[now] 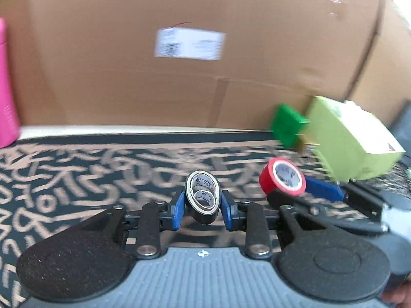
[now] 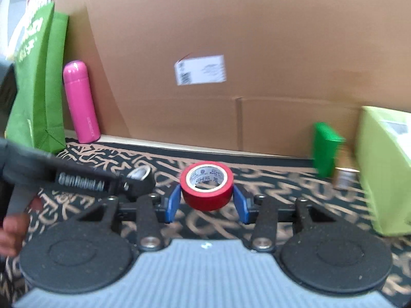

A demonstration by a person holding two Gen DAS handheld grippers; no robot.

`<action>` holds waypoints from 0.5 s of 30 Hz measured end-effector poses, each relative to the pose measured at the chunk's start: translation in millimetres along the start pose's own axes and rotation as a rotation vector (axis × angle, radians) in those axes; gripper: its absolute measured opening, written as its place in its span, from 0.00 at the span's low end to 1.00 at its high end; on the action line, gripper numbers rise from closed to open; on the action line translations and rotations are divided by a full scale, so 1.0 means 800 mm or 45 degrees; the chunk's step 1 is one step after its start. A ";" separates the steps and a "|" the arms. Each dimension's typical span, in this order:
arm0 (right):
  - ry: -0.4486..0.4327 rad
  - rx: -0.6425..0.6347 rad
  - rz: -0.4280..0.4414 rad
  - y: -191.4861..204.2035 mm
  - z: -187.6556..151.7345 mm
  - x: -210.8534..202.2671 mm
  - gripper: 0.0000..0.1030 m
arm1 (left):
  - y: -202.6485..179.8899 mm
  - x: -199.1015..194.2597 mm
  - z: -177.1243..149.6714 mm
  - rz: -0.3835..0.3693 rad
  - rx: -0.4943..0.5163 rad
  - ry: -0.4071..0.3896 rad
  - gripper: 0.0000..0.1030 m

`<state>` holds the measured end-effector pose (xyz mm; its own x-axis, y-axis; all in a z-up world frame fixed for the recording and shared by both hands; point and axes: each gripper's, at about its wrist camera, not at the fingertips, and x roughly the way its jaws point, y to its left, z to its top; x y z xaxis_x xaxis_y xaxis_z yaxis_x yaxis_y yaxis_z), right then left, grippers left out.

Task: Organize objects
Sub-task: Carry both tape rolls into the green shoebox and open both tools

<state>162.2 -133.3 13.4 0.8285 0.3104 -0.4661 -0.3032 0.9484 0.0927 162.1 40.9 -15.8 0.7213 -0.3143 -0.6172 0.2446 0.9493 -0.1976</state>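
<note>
The left gripper [image 1: 203,206] pinches a squashed black tape roll [image 1: 203,200]; the right gripper [image 2: 207,200] clamps a red tape roll [image 2: 206,184]. Both rolls hang above the patterned black rug [image 1: 77,169], picked up but not yet placed.

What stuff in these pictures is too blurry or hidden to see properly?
- White label on the cardboard box: print blurred in both wrist views.
- Small can, right wrist view: blurred, half hidden by the lime green box.
- Black tape roll in the left claw: its lower side hidden from the camera.
- Pink bottle: cut off by the left wrist view's edge.
</note>
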 end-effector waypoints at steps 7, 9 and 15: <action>-0.126 0.046 -0.163 -0.076 -0.012 -0.111 0.43 | -0.117 -0.004 0.017 -0.204 0.131 -0.042 0.30; -0.172 0.057 -0.229 -0.102 -0.008 -0.139 0.43 | -0.149 -0.003 0.027 -0.246 0.162 -0.054 0.30; -0.269 0.101 -0.393 -0.170 0.004 -0.190 0.43 | -0.230 0.017 0.066 -0.312 0.210 -0.092 0.30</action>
<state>79.2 -309.4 74.7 0.9565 0.0080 -0.2916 0.0062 0.9988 0.0477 161.4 -138.3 52.0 0.6705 -0.5394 -0.5094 0.5149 0.8326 -0.2040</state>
